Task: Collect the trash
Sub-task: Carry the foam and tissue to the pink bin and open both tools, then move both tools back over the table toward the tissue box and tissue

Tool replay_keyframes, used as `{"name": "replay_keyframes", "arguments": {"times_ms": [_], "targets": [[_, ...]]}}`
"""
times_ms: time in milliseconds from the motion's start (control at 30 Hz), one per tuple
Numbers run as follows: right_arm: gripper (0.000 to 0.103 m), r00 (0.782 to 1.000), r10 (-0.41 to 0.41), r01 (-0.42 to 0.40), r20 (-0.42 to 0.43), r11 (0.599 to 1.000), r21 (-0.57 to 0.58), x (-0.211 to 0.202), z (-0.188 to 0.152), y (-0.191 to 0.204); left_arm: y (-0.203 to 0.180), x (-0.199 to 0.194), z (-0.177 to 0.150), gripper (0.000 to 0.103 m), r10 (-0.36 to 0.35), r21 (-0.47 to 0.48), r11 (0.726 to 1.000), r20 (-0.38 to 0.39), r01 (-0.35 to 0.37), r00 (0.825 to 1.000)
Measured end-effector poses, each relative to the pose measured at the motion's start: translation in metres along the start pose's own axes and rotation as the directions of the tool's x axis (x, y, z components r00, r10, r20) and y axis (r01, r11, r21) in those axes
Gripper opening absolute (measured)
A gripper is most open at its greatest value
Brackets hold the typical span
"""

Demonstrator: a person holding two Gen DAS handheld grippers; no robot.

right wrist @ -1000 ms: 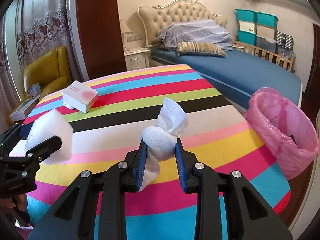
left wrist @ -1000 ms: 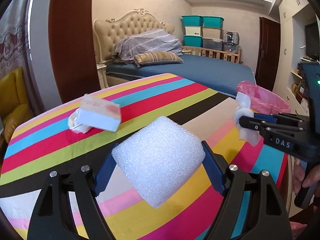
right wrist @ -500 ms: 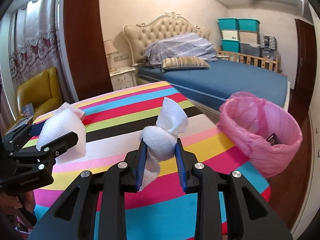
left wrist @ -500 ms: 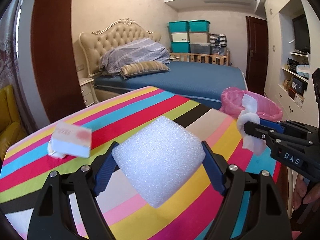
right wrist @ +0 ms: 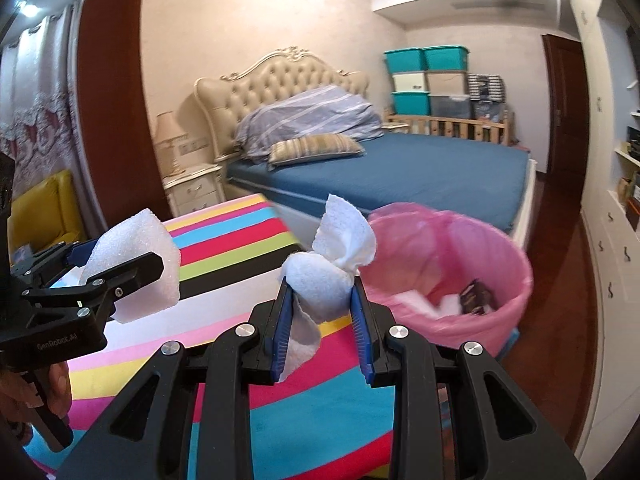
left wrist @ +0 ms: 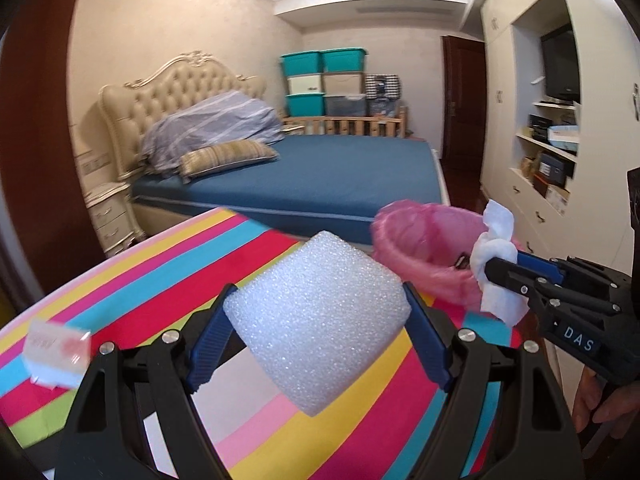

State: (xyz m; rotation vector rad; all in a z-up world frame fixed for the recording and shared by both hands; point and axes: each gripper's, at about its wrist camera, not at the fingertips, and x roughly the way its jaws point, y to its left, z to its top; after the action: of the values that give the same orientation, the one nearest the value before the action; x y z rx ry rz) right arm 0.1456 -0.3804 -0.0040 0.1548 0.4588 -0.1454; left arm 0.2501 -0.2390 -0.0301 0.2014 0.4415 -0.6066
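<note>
My left tongs (left wrist: 316, 328) are matte black plastic with ribbed blue finger pads (left wrist: 208, 344) and round silver screws at the pivots. My right tongs (right wrist: 322, 312) match, with blue pads too. White lettering reads "DAS" on one body, "GenRobot.AI" on the other. Bare fingers show on both handles.

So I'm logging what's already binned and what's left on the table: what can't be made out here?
- Pink bin contents: white scraps and a dark wrapper, too small to identify; in the left wrist view the rim and the tissue hide them.
- Box on the table: label motion-blurred in the left wrist view; hidden behind the foam block in the right.
</note>
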Motion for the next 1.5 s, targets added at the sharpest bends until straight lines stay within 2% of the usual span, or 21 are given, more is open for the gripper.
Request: {"name": "replay_keyframes", "arguments": {"times_ms": [233,467,600,733,833,867,933,1000,1267,1367,1500], "targets": [[0.028,0.997,-0.069,0.068,0.031,0.998,0.012,0.006,0.011,-0.048,-0.033,0.046,0.029,0.078,-0.095,0.029,0.995,0.003,0.095,0.995],[0.028,0.996,-0.093,0.093,0.005,0.996,0.010,0.030,0.016,-0.087,-0.065,0.105,0.053,0.078,-0.188,0.032,0.981,-0.031,0.189,0.982],[0.029,0.993,-0.116,0.116,-0.001,0.993,0.008,0.041,0.018,-0.102,-0.083,0.135,0.065,0.078,-0.211,0.048,0.976,-0.041,0.213,0.977],[0.036,0.993,-0.120,0.120,0.008,0.992,0.027,0.054,0.023,-0.121,-0.097,0.165,0.084,0.079,-0.254,0.032,0.966,-0.046,0.255,0.966],[0.046,0.991,-0.134,0.134,0.013,0.990,0.045,0.058,0.025,-0.130,-0.100,0.179,0.098,0.091,-0.262,0.006,0.965,-0.039,0.262,0.964],[0.048,0.991,-0.136,0.136,0.013,0.990,0.050,0.057,0.026,-0.131,-0.098,0.180,0.101,0.092,-0.261,-0.005,0.965,-0.033,0.261,0.965],[0.058,0.989,-0.146,0.144,0.026,0.988,0.060,0.052,0.025,-0.132,-0.092,0.178,0.105,0.094,-0.252,-0.017,0.968,-0.021,0.251,0.968],[0.058,0.989,-0.146,0.144,0.029,0.988,0.063,0.048,0.023,-0.134,-0.085,0.173,0.104,0.098,-0.237,-0.031,0.971,-0.005,0.237,0.971],[0.058,0.991,-0.135,0.134,0.011,0.988,0.076,0.026,0.007,-0.112,-0.036,0.125,0.084,0.098,-0.150,-0.083,0.985,0.016,0.150,0.989],[0.058,0.992,-0.124,0.124,0.001,0.991,0.043,0.022,0.006,-0.093,-0.012,0.099,0.070,0.098,-0.089,-0.106,0.990,0.019,0.091,0.996],[0.058,0.997,-0.082,0.082,0.000,0.996,0.019,0.023,0.006,-0.069,0.011,0.064,0.042,0.098,0.001,-0.084,0.996,0.007,0.000,1.000]]}}
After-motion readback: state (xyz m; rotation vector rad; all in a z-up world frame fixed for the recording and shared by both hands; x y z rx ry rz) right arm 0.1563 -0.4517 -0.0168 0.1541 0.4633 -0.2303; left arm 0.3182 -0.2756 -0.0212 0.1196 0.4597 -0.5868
